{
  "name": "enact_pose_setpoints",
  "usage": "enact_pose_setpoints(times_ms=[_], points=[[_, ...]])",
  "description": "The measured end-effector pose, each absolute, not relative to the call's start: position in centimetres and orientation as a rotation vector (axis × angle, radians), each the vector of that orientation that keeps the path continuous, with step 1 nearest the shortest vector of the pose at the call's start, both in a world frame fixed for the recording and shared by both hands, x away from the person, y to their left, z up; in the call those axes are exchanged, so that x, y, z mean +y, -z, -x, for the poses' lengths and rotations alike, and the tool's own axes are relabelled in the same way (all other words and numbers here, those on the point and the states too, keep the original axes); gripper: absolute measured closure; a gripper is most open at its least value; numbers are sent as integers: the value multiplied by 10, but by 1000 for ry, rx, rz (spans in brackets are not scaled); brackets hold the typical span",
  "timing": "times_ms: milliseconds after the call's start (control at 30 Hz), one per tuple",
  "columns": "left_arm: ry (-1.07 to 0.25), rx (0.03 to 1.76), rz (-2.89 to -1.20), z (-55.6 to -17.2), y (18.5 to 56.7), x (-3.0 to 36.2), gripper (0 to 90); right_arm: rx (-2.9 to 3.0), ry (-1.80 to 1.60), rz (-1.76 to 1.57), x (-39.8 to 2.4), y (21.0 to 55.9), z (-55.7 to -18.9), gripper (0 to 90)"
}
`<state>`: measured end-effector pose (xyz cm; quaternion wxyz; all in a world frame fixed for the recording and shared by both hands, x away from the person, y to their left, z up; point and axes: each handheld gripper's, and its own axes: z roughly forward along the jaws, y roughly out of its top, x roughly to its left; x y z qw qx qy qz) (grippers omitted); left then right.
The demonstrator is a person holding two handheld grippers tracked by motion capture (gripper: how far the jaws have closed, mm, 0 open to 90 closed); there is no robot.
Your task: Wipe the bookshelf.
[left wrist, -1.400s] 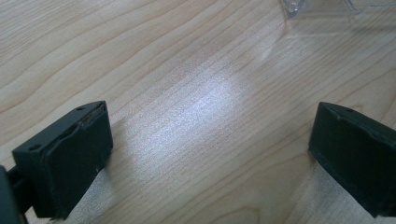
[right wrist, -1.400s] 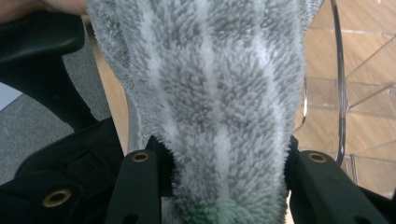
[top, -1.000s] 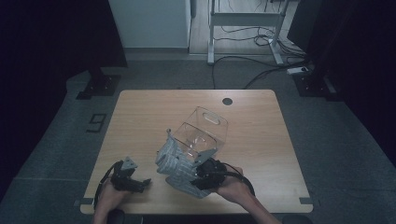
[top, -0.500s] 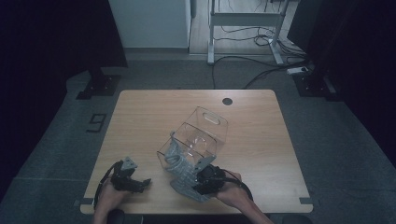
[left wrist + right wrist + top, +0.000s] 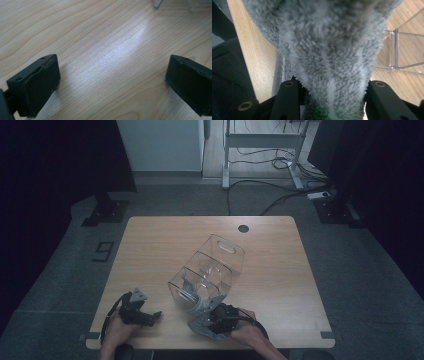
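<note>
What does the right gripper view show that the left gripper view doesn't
Right gripper view: a fluffy grey cloth bunched between the right gripper's jaws, which are shut on it, with the table's near edge and dark floor at left. Left gripper view: the left gripper with its jaws wide apart and bare wood between them, low over the table. Both share the light wooden tabletop and part of the clear plastic bin, a corner of which sits at the top of the left gripper view.
</note>
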<state>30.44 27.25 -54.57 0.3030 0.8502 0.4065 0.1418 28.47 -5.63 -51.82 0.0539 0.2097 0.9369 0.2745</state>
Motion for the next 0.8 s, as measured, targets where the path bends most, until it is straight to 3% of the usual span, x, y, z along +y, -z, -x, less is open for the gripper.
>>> enact_pose_setpoints(times_ms=[367, 800], points=[[-377, 1078, -2253, -305, 546, 272, 0, 2820, -909, -628, -67, 501, -280, 604], [-380, 1081, -2248, -305, 546, 272, 0, 2775, -1051, -637, -94, 447, -276, 618]])
